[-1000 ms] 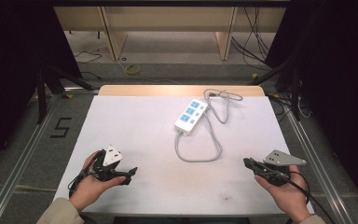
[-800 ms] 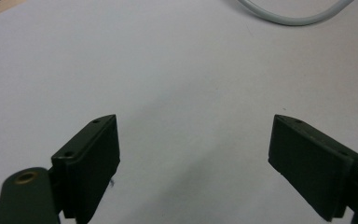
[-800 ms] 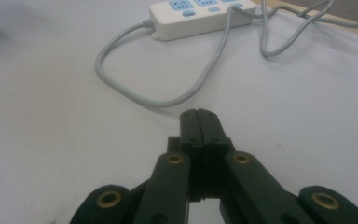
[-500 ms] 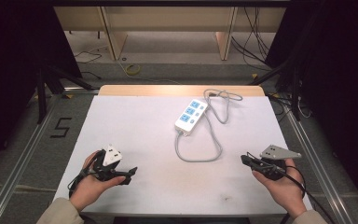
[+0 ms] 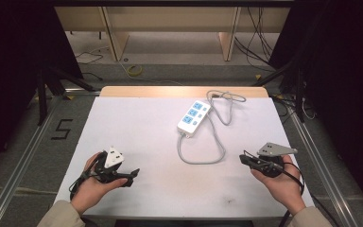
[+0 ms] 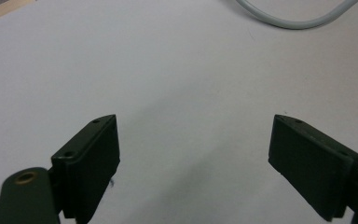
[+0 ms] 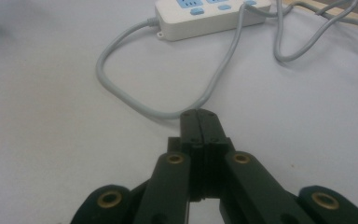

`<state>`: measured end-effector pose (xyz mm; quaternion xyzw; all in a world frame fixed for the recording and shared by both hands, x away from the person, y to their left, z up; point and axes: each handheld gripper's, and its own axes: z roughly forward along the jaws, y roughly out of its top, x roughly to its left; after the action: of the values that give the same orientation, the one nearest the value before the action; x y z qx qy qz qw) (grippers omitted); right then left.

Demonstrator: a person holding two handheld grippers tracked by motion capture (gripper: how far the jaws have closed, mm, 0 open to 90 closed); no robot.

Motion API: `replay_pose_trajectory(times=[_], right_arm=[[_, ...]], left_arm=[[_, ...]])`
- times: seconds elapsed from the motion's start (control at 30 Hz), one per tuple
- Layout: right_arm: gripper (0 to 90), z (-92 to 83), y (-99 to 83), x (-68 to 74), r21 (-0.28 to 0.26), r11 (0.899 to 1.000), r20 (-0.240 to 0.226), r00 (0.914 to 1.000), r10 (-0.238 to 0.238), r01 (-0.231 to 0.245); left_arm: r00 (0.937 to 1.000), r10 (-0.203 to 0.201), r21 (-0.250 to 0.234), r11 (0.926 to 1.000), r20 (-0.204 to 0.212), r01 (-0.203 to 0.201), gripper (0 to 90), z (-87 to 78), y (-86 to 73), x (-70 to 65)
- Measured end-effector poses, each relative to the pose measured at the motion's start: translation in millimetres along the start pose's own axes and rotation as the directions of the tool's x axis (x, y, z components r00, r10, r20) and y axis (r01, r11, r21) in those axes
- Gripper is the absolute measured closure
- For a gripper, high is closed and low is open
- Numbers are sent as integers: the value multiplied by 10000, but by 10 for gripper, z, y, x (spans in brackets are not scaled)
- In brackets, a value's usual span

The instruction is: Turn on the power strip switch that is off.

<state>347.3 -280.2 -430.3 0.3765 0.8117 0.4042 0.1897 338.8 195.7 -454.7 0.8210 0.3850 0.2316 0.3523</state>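
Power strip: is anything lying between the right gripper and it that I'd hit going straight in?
Only its own grey cable, which loops out across the white table between the right gripper and the power strip. The jaws are shut and empty, just short of that loop. Nothing else visible lies on that path.

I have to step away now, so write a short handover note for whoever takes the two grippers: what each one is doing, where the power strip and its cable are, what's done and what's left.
Left gripper: jaws wide open, nothing between them, low over the white table at its near left.
Right gripper: jaws shut on nothing, near right, pointing toward the cable.
Power strip: lies flat at centre far, blue sockets up, untouched.
Grey cable: loops from the strip's near end toward the right gripper and back to a bundle at the far edge.
Done: nothing gripped yet.
Left: probably open the right gripper and take the cable or strip.
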Motion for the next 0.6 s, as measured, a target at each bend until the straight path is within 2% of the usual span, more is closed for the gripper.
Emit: replay_pose_trajectory(times=[0.43,0.6], right_arm=[[900,104,115,-31,49,9998,134,9997,-193,193],[900,137,152,-42,32,9999,138,9998,-133,133]], left_arm=[[10000,-13,-4,10000,-8,13,162,-4,1,4],[10000,3,7,10000,4,-3,163,-3,1,0]])
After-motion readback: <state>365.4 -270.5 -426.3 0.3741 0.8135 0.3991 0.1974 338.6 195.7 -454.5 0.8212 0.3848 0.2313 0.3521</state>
